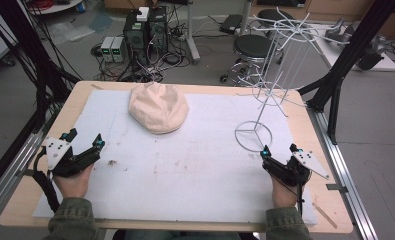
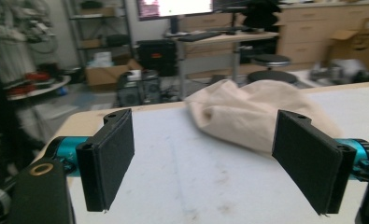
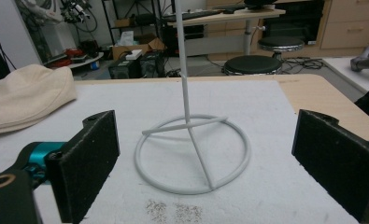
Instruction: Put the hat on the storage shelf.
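Jaws: both pairs stand wide apart and hold nothing — the left gripper (image 1: 85,140) low at the near left of the table, the right gripper (image 1: 278,149) at the near right. Cap (image 1: 158,107): cream cloth, lying flat on the white mat (image 1: 185,170) toward the far side, left of centre; in the left gripper view it sits ahead and to the right of the jaws, well apart from them, its longer spread running roughly across the table. Stand (image 1: 265,95): white wire, upright, its ring base (image 3: 191,154) just ahead of the right gripper and squarely between that gripper's pads in the right gripper view, not touching. Nearer hand: the left for the cap, the right for the stand. Room: bare mat lies between the cap and both grippers; the cap's far edge lies close to the mat's far border, and the stand's spokes (image 1: 290,27) reach out overhead at the far right — likely the part to steer clear of.
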A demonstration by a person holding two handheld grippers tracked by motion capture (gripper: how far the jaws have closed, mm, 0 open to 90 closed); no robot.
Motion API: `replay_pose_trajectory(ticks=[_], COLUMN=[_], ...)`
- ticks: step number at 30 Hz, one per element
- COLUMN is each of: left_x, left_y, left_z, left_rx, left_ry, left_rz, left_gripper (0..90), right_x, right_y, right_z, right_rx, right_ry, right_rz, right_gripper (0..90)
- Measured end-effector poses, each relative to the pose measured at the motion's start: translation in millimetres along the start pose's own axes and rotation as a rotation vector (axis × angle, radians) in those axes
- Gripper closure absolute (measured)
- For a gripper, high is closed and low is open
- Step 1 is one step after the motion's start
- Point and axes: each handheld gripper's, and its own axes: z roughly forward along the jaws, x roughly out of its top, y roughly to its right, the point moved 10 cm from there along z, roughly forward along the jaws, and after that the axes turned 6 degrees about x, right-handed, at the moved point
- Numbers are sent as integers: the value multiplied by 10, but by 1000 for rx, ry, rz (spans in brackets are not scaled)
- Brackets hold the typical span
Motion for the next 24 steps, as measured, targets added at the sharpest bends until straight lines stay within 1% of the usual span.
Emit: replay_pose_trajectory(ticks=[2, 4, 5, 7, 9, 11, 13, 15, 16, 19, 22, 24], left_x=[41, 90, 117, 155, 187, 216, 250, 267, 281, 294, 315, 315], left_y=[13, 13, 10, -6, -26, -34, -37, -38, -22, 17, 61, 81], left_z=[71, 141, 196, 285, 368, 445, 549, 632, 688, 802, 890, 967], left_rx=[-16, -15, -14, 2, 20, 27, 34, 53, 55, 50, 38, 46], left_ry=[-15, -18, -30, -42, -55, -70, -94, -120, -128, -153, -165, -183], left_rz=[10, 12, 11, 12, 5, -13, -20, -5, 7, 18, 10, 14], left_gripper=[213, 213, 213, 214, 226, 226, 226, 197, 188, 185, 182, 182], right_x=[-3, 2, 4, 23, 61, 77, 76, 68, 67, 68, 66, 52], right_y=[1, -3, -2, -6, -10, -12, -17, -18, -14, 8, 19, 19], right_z=[2, 12, 14, 2, -24, -41, -40, -29, -25, -10, -1, 4], right_rx=[-2, -2, 0, 1, 0, 1, 3, 4, 2, -1, -4, -11], right_ry=[-3, 2, 4, 18, 46, 56, 56, 50, 50, 51, 50, 37], right_rz=[-3, -2, -4, 8, 9, 12, 12, 10, 9, 24, 28, 12], right_gripper=[66, 66, 66, 66, 66, 66, 66, 66, 66, 66, 66, 67])
